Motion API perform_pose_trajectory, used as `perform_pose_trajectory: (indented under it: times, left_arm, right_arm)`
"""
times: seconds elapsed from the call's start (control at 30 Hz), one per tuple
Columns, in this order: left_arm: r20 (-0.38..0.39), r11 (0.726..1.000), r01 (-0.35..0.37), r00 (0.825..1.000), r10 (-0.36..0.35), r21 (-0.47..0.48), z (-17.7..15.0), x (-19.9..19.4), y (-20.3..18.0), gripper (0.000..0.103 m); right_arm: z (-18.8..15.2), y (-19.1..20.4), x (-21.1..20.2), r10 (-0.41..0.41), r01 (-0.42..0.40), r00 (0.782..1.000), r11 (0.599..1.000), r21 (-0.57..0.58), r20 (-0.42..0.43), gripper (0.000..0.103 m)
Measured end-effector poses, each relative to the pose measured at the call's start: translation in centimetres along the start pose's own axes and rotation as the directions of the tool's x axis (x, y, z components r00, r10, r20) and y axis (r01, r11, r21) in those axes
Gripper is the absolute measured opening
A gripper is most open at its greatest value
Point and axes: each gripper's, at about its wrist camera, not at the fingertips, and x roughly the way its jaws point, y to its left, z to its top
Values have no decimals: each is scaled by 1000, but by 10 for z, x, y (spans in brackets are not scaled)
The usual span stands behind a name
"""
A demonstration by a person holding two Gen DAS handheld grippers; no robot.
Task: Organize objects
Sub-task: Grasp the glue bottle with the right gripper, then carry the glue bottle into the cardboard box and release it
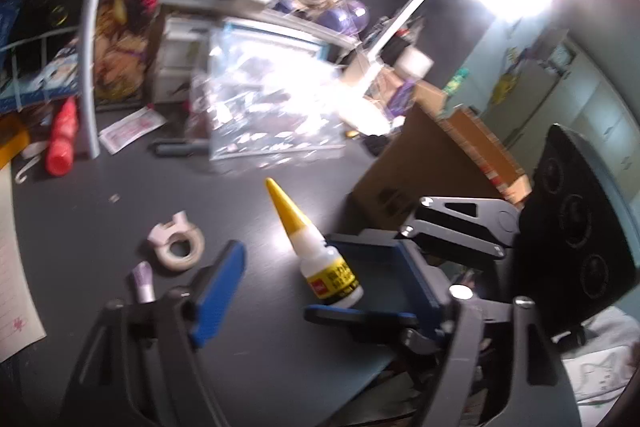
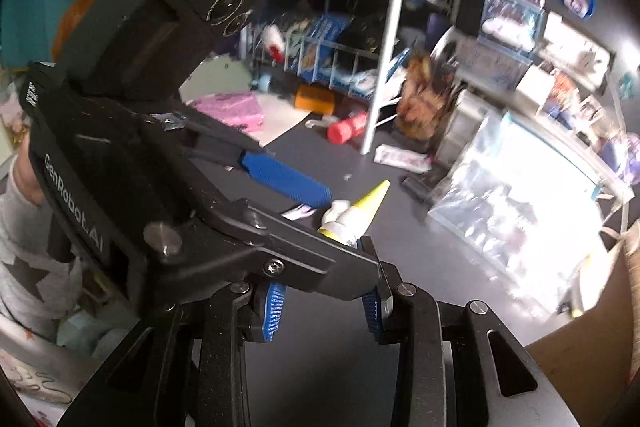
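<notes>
A small white glue bottle (image 1: 320,247) with a yellow cone cap and a yellow-black label lies on the dark table, tip pointing away. My left gripper (image 1: 316,267) is open, its blue pads on either side of the bottle, not touching it. The bottle also shows in the right wrist view (image 2: 360,213), just past the left gripper's far pad (image 2: 286,179). My right gripper (image 2: 324,307) is open and empty, close behind the left gripper's body (image 2: 132,155); from the left wrist view it appears at the right (image 1: 460,227).
A white tape ring (image 1: 176,245) and a small purple tube (image 1: 143,283) lie left of the bottle. A clear plastic bag (image 1: 272,107), a red bottle (image 1: 62,137), a cardboard box (image 1: 436,163) and a white wire rack (image 2: 384,67) crowd the back of the table.
</notes>
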Motion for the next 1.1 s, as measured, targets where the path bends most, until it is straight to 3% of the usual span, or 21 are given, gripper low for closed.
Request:
perform_pose_trajectory:
  times: [0.17, 0.27, 0.43, 0.73, 1.1]
  left_arm:
    - [17, 998, 50, 999, -51, 46, 16, -8, -24, 45]
    - [29, 994, 89, 995, -91, 66, 24, -12, -35, 37]
    - [31, 990, 92, 995, -95, 104, 39, -10, -53, 30]
    - [-17, 972, 132, 991, -132, 195, 73, 22, -102, 29]
    - [-133, 951, 200, 976, -173, 235, 105, 94, -155, 29]
  right_arm:
    - [10, -11, -25, -21, 21, 999, 1000, 2, 35, 29]
    - [14, -14, -41, -34, 35, 998, 999, -2, 54, 29]
    - [13, -20, -64, -93, 94, 992, 995, -12, 81, 29]
    - [3, -59, -106, -194, 191, 977, 981, 47, 87, 29]
    - [-34, -121, -139, -253, 246, 967, 953, 175, 21, 29]
